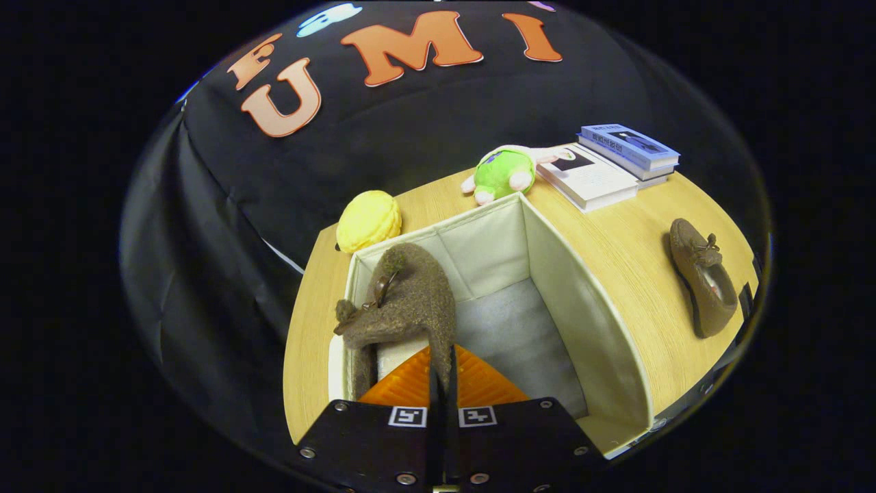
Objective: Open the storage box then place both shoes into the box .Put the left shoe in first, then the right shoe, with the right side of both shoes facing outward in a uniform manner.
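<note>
Gripper (443, 366) fingers pinched tight on a brown shoe (404, 301), hanging over the open box (588, 308) (lid off). Second shoe (703, 277) well off right, on the table (636, 253).

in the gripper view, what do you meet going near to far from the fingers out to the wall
hand-held gripper shut on the held brown shoe → open storage box → yellow plush → green plush toy → books

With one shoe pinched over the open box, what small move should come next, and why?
Probably lower it: the hand-held gripper is shut on the brown felt shoe, which hangs inside the open cream fabric storage box above its bare floor. The other brown shoe waits on the wooden table.
</note>
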